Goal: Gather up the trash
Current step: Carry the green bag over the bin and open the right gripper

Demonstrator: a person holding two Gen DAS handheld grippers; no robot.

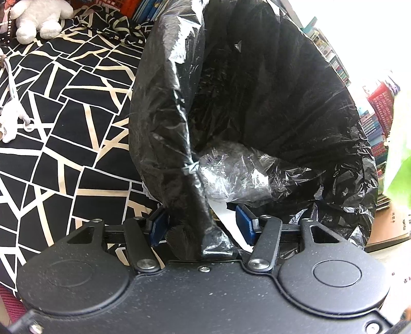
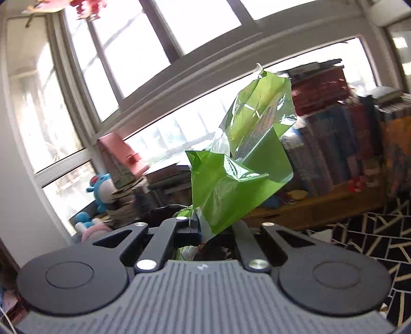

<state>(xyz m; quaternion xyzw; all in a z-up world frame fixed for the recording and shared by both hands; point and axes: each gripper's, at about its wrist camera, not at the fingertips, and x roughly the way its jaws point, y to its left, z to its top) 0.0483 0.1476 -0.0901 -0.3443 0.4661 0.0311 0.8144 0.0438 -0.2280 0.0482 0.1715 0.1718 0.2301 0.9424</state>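
A black trash bag (image 1: 257, 102) is held up over a bed (image 1: 64, 115) covered in a black spread with cream lines, its mouth gaping toward the left wrist camera. A twisted fold of the bag's rim runs down between the blue pads (image 1: 159, 227) of the left claw (image 1: 203, 226); the pads are seen standing apart on either side of the fold, and whether the plastic is actually pinched cannot be told from this view. Crumpled clear plastic (image 1: 231, 172) is seen lying inside the bag, near its bottom. A white slip (image 1: 226, 218) shows just behind the fold, between the pads. A white plush toy (image 1: 38, 18) is seen at the far left corner of the bed, and a white cord (image 1: 12, 102) lies along its left edge. Shelves of books (image 1: 372, 123) and a red crate (image 1: 382, 100) are visible past the bag's right side.

In the right wrist view, a green plastic wrapper (image 2: 239, 174) is gripped by its lower corner in the closed right claw (image 2: 205, 228) and is held up against the windows (image 2: 115, 64). A blurred green shape at the right edge of the left wrist view, beside the bag's rim, may be this wrapper. Stacked books (image 2: 334, 149) and a blue plush toy (image 2: 102, 187) are seen behind it.
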